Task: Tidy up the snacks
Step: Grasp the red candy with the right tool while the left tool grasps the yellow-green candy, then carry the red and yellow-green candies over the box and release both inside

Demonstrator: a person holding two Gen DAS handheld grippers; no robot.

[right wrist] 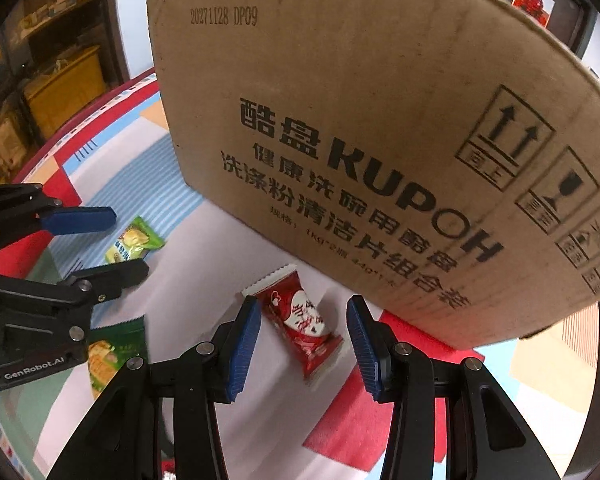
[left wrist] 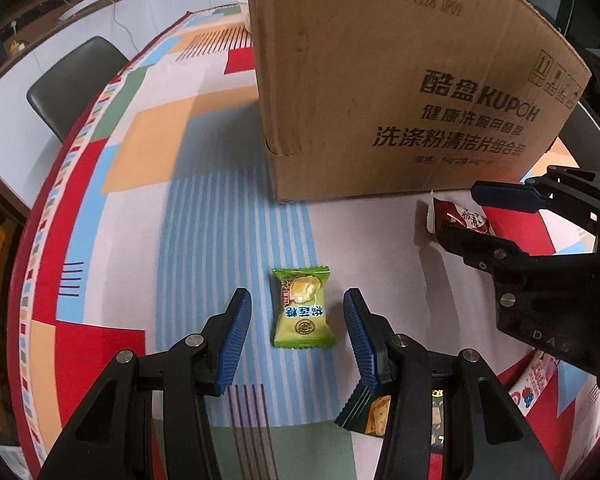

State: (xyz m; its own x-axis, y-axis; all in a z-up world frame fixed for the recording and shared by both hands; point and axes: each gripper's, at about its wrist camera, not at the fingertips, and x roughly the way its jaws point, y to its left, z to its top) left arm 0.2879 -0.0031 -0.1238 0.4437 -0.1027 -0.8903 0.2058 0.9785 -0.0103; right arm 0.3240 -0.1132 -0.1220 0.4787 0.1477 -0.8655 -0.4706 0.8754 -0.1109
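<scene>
Here, both tongs gape over wrapped snacks by a KUPOH box.
Left tongs (left wrist: pixel 298 330) straddle the green candy (left wrist: pixel 302 307); right tongs (right wrist: pixel 302 338) straddle the red packet (right wrist: pixel 302 322) on the desk (left wrist: pixel 148 184) near the "20271128 DP09" cardboard box (right wrist: pixel 380 120).

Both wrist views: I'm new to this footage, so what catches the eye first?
The big cardboard box printed KUPOH looms at the back of the colourful tablecloth. In front of it, the open left gripper straddles a light green candy packet, while the open right gripper straddles a red snack packet lying near the box's base.
</scene>
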